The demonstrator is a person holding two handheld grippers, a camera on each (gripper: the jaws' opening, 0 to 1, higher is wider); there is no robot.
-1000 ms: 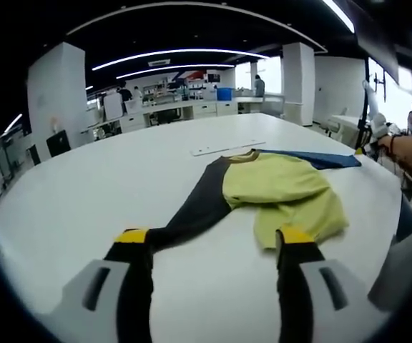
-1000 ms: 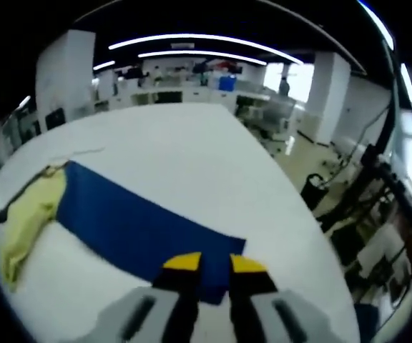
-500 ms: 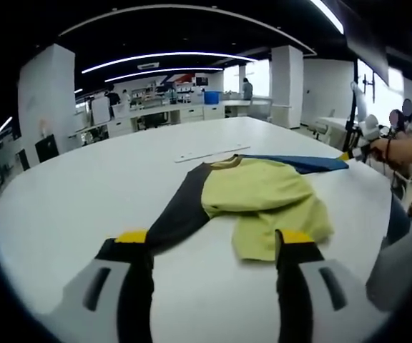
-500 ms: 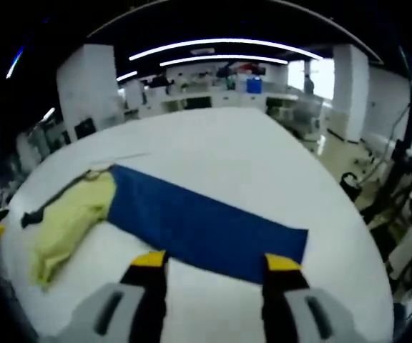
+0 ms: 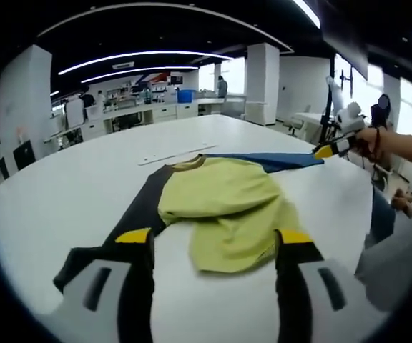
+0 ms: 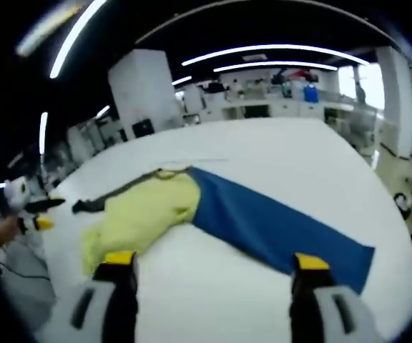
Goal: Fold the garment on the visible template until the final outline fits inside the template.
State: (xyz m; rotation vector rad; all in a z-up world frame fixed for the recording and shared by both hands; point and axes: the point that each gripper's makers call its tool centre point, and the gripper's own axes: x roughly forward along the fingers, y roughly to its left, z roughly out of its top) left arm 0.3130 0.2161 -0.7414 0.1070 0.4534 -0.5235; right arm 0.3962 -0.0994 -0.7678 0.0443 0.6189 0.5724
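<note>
Both my claws, left [image 5: 214, 239] and right [image 6: 210, 261], hang spread and empty over the yellow, black and blue long-sleeved garment [image 5: 220, 207] sprawled on the white round surface [image 5: 84, 186]; a careless pinch could bunch the loose yellow body and skew the fold.

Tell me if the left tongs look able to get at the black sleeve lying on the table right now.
Probably yes. The left tongs are open, and the black sleeve lies flat on the white table just ahead of them, running toward the left jaw. Nothing lies over it there; the yellow body sits to its right.
</note>
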